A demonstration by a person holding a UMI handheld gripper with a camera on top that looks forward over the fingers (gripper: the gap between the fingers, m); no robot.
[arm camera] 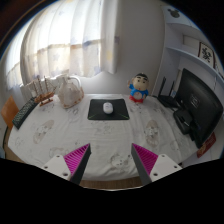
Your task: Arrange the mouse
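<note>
A white mouse (107, 106) lies on a dark mouse mat (107, 110) near the middle of the table, well beyond my fingers. My gripper (112, 160) is open and empty, held above the table's near edge. Its two pink pads (76, 157) stand wide apart with bare tablecloth between them.
The table has a white patterned cloth (60, 135). A cartoon figure toy (139, 88) stands behind the mat to the right. A pale bag-like object (68, 91) sits at the back left. A black monitor (197, 105) and dark gear are at the right. A keyboard-like object (22, 113) is at the left.
</note>
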